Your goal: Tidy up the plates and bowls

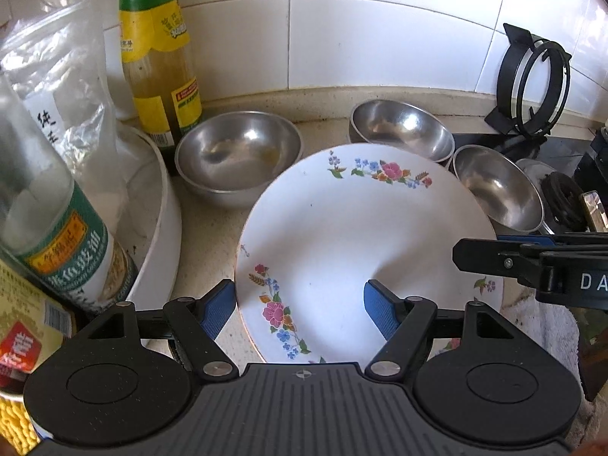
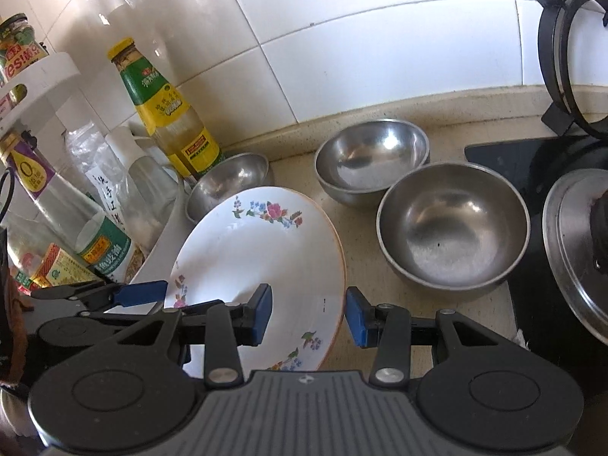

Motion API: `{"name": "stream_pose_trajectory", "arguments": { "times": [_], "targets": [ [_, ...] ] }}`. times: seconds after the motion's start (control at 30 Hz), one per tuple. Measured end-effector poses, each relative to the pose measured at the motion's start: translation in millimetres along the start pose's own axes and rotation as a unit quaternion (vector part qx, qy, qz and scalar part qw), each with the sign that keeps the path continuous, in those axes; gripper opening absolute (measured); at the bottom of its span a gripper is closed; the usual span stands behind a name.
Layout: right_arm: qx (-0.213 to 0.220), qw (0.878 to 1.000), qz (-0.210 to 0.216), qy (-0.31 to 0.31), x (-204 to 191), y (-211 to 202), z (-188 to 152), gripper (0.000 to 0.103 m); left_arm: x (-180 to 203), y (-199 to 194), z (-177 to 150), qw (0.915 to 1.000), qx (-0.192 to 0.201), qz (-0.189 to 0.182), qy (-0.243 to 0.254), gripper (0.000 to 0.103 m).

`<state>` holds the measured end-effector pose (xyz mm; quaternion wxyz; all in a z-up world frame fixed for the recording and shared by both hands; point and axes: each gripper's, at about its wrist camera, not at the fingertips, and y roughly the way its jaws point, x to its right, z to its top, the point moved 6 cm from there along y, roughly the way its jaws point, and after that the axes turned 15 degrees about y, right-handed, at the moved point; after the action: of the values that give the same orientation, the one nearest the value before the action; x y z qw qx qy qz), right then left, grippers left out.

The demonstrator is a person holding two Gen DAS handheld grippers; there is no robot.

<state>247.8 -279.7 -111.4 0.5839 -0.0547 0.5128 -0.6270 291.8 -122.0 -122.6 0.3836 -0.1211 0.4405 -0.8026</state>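
Note:
A white plate with flower print [image 1: 353,235] [image 2: 262,254] lies on the counter between both grippers. My left gripper [image 1: 298,309] is open, its blue pads straddling the plate's left rim. My right gripper [image 2: 307,315] is open, straddling the plate's right rim; it also shows in the left wrist view [image 1: 532,262]. Three steel bowls stand behind: one at the left [image 1: 237,157] [image 2: 228,186], one at the back [image 1: 402,127] [image 2: 372,157], one at the right [image 1: 497,190] [image 2: 452,224].
Sauce bottles [image 1: 157,49] [image 2: 167,114], a clear bottle [image 1: 57,220] and a white tray [image 1: 159,205] crowd the left. A black stove [image 2: 562,205] with a pot lid [image 2: 577,254] and pan support ring [image 1: 532,83] is at the right. Tiled wall behind.

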Motion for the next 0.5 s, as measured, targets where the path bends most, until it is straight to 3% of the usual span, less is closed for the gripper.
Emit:
{"name": "stream_pose_trajectory", "arguments": {
  "times": [0.5],
  "targets": [
    [-0.006,1.0,0.007,0.007,9.4,-3.1,-7.2,0.061,7.9,-1.1,-3.7,1.0,-0.008,-0.005,0.003,0.078]
  ]
}}
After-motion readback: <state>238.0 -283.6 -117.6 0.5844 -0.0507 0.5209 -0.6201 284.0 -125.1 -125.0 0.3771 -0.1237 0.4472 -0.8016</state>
